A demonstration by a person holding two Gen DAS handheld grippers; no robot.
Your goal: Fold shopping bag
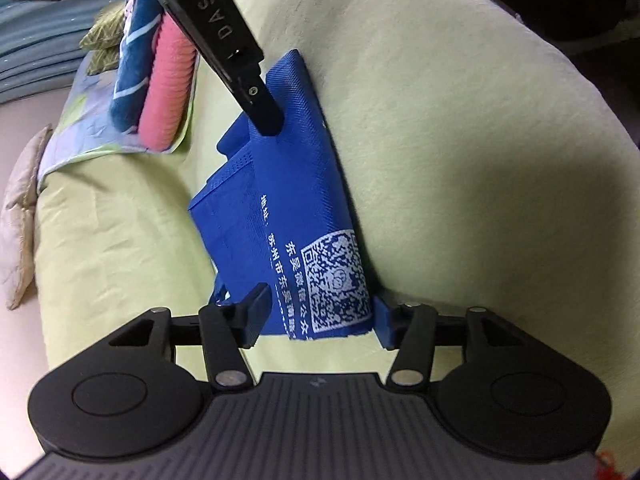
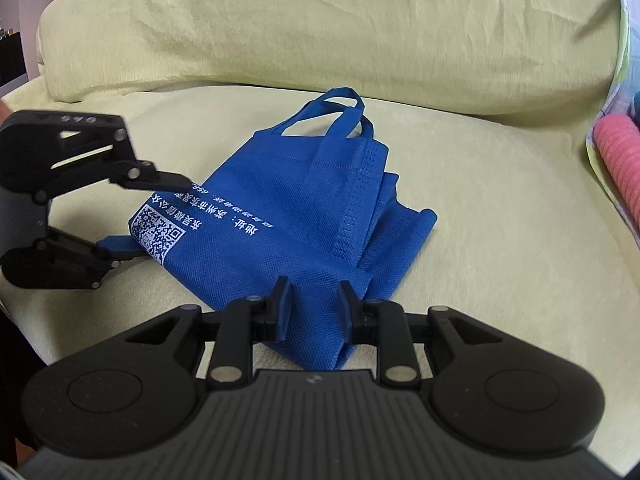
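A blue non-woven shopping bag (image 1: 280, 184) (image 2: 288, 216) with white print and a QR code lies partly folded on a pale green sofa seat (image 2: 480, 240). Its handles point toward the backrest. My left gripper (image 1: 320, 316) (image 2: 148, 216) is open, with one finger on each side of the QR-code corner. My right gripper (image 2: 314, 310) has its jaws narrowed on the bag's near edge, and blue fabric fills the gap between the pads. In the left wrist view one of its fingers (image 1: 264, 116) presses on the bag's far end.
The sofa backrest cushion (image 2: 320, 20) rises behind the bag. A pink ribbed roll (image 1: 168, 92) (image 2: 620, 160) and a blue patterned cloth (image 1: 132, 60) lie at one end of the seat. A beige pillow (image 1: 20, 216) sits beyond the seat edge.
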